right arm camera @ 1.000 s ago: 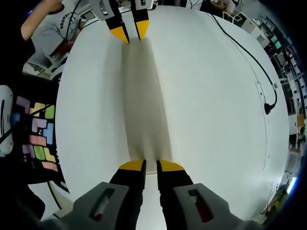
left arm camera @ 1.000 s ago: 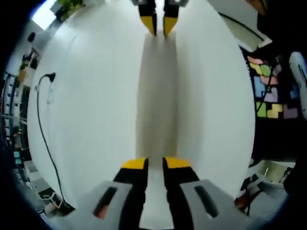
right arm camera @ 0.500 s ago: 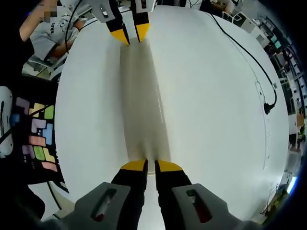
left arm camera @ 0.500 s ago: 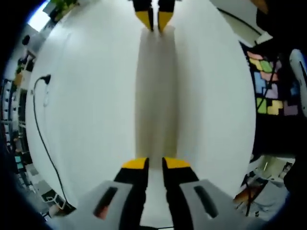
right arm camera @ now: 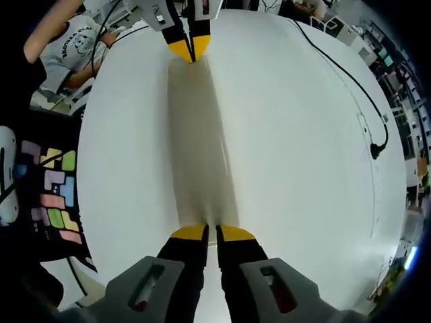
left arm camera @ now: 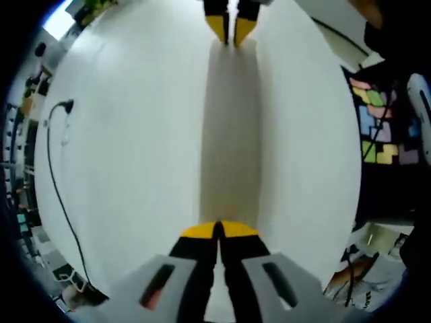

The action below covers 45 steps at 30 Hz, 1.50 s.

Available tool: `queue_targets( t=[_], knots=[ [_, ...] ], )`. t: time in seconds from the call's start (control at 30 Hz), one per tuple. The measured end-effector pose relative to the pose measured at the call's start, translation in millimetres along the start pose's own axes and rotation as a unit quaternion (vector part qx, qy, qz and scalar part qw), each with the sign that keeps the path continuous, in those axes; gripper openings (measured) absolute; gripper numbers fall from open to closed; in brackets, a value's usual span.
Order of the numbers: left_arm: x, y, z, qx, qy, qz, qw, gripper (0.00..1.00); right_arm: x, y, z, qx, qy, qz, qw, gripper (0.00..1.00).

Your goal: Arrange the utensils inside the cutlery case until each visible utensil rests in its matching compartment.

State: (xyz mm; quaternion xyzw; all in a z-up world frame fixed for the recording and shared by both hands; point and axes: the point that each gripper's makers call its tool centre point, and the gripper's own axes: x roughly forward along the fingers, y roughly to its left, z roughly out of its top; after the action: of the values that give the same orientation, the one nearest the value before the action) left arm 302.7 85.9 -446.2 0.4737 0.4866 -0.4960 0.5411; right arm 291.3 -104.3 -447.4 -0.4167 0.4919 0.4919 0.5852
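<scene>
While both grippers face each other across the white counter (left arm camera: 121,134), a long pale strip (left arm camera: 230,128), perhaps the cutlery case, lies between them. The left gripper (left arm camera: 217,230) has its fingers pressed together at the strip's near end. The right gripper (right arm camera: 207,232) has its fingers almost together at the opposite end. A black cable (right arm camera: 350,81) crosses the counter.
</scene>
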Motion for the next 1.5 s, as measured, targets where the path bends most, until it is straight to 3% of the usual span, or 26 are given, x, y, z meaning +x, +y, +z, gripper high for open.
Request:
queue_targets(
  t=[0.3, 0.57, 1.0, 1.2, 1.33, 1.4, 1.5],
  knots=[
    [-0.4, 1.3, 2.4, -0.010, 0.009, -0.011, 0.9998, 0.00, -1.6, -2.0, -1.5, 0.003, 0.009, 0.003, 1.0000, 0.04],
    [-0.7, 1.1, 3.7, -0.019, -0.016, -0.020, 0.9995, 0.00, -1.4, -4.6, -2.5, 0.027, -0.014, 0.013, 0.9995, 0.02],
    [0.6, -0.2, 4.6, -0.007, 0.030, -0.016, 0.9994, 0.00, -0.6, -3.6, -2.3, 0.026, 0.004, -0.001, 0.9996, 0.00],
    [0.9, -1.0, 4.9, -0.014, 0.024, 0.000, 0.9996, 0.00, -1.4, -2.8, -1.8, -0.021, -0.035, -0.001, 0.9992, 0.01],
    [1.4, -1.8, 5.2, -0.006, 0.039, 0.009, 0.9992, 0.00, -1.4, -2.9, -1.2, -0.019, -0.041, 0.002, 0.9990, 0.01],
    [0.7, -1.0, 4.1, 0.026, 0.057, 0.023, 0.9978, 0.01, -1.7, -3.2, -1.1, -0.017, -0.042, 0.006, 0.9990, 0.00],
    [1.6, -3.9, 4.0, 0.040, 0.064, 0.031, 0.9966, 0.01, -1.8, -4.5, -1.0, 0.005, -0.041, 0.017, 0.9990, 0.00]
  ],
)
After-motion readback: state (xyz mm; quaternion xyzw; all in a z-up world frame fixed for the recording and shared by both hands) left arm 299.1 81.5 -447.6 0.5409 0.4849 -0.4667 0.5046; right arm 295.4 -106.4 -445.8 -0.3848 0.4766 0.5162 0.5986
